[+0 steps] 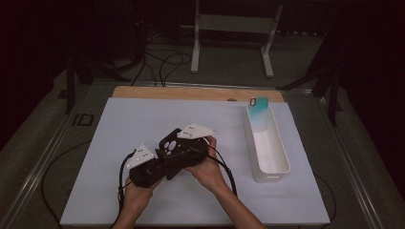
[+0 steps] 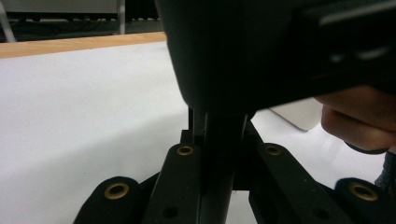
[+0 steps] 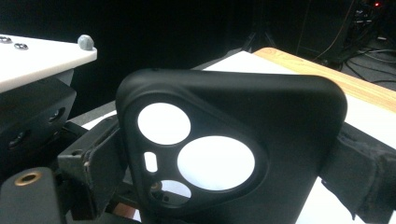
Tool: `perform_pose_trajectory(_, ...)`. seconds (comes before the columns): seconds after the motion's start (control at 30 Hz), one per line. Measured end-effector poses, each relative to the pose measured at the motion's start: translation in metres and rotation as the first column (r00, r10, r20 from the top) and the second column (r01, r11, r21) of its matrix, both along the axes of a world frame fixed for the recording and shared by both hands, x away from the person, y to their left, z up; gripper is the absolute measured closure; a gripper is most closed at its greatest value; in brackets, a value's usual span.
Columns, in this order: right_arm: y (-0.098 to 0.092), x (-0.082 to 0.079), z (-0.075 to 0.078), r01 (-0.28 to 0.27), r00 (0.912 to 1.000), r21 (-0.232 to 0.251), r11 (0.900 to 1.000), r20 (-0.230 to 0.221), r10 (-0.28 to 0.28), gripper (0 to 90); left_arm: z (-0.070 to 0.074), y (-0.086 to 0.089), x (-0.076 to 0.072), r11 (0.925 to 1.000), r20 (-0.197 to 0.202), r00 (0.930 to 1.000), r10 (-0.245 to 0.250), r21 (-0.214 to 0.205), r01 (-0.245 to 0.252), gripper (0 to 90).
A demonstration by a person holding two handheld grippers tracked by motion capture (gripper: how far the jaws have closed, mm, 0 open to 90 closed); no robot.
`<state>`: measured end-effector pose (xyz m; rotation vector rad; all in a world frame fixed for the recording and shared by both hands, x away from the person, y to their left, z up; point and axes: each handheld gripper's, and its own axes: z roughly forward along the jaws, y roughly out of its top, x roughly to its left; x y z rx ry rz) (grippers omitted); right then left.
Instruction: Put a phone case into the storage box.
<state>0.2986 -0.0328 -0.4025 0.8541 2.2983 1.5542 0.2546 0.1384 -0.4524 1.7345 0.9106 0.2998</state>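
1. I am judging the black phone case to be light, thin and flexible, most likely soft rubbery plastic. It should bend if squeezed across its open face, and its matte skin looks grippy rather than slippery.
2. I am reckoning the best hold is on the long side walls, where the rim stiffens it. The corner with the camera cut-outs is the weakest part, and I would keep the pads off it.
3. In the right gripper view, the right gripper is clamping the case across its width. One padded jaw is pressing on each side wall and the camera cut-outs are standing up between them. So its jaws are standing about a case-width apart and closed onto the case.
4. In the left gripper view, the left gripper is showing its jaws drawn almost fully together, pinching what looks like the thin edge of the case between them. The bulk of the case is rising just beyond the tips.
5. Seen from above, both grippers are meeting over the white table. The white bin is lying well apart from the right jaws, untouched.
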Motion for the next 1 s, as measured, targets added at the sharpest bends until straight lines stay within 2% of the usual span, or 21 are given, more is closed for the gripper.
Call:
perform_pose_trajectory(0.23, 0.000, -0.001, 0.000, 0.012, 0.9999, -0.004, 0.9999, 0.010, -0.012, 12.2, -0.001, 0.000, 0.000, 1.0000, 0.000, 1.0000, 0.003, 0.004, -0.003, 84.8)
perform_pose_trajectory(0.37, -0.001, 0.000, 0.000, 0.008, 1.0000, -0.003, 1.0000, -0.003, -0.008, 12.8, -0.001, 0.000, 0.000, 1.0000, 0.000, 1.0000, 0.010, 0.002, -0.010, 84.1)
perform_pose_trajectory(0.47, -0.002, 0.001, -0.001, 0.009, 0.9999, -0.003, 1.0000, -0.004, -0.009, 13.1, 0.000, 0.002, 0.001, 0.9998, 0.005, 0.9999, 0.017, -0.012, -0.016, 79.7)
perform_pose_trajectory(0.6, -0.003, 0.001, -0.001, 0.008, 1.0000, -0.003, 1.0000, 0.000, -0.008, 13.3, 0.000, 0.006, 0.002, 0.9997, 0.010, 0.9999, 0.013, -0.021, -0.013, 65.4)
perform_pose_trajectory(0.63, -0.003, 0.000, -0.001, 0.008, 1.0000, -0.005, 1.0000, -0.001, -0.008, 13.4, 0.000, 0.007, 0.002, 0.9994, 0.016, 0.9994, 0.029, -0.018, -0.029, 65.4)
perform_pose_trajectory(0.67, -0.003, 0.000, 0.000, 0.009, 0.9999, -0.006, 0.9999, 0.006, -0.009, 13.4, 0.000, 0.007, 0.001, 0.9991, 0.024, 0.9988, 0.042, -0.008, -0.042, 51.2)
perform_pose_trajectory(0.73, -0.003, 0.000, 0.000, 0.012, 0.9999, -0.006, 0.9999, 0.009, -0.012, 13.4, 0.000, 0.007, 0.000, 0.9976, 0.047, 0.9966, 0.068, 0.011, -0.068, 38.2)
perform_pose_trajectory(0.8, -0.004, 0.000, 0.000, 0.016, 0.9997, -0.008, 0.9998, 0.017, -0.016, 13.4, 0.000, 0.009, 0.000, 0.9963, 0.054, 0.9951, 0.083, 0.021, -0.084, 27.1)
perform_pose_trajectory(0.93, -0.005, 0.001, 0.001, 0.022, 0.9996, 0.007, 0.9997, 0.018, -0.022, 13.4, 0.000, 0.013, -0.002, 0.9915, 0.083, 0.9893, 0.120, 0.040, -0.124, 14.8)
perform_pose_trajectory(1.0, -0.006, 0.002, 0.001, 0.023, 0.9996, 0.012, 0.9997, 0.017, -0.023, 13.4, 0.000, 0.017, -0.003, 0.9886, 0.096, 0.9864, 0.133, 0.057, -0.139, 13.4)
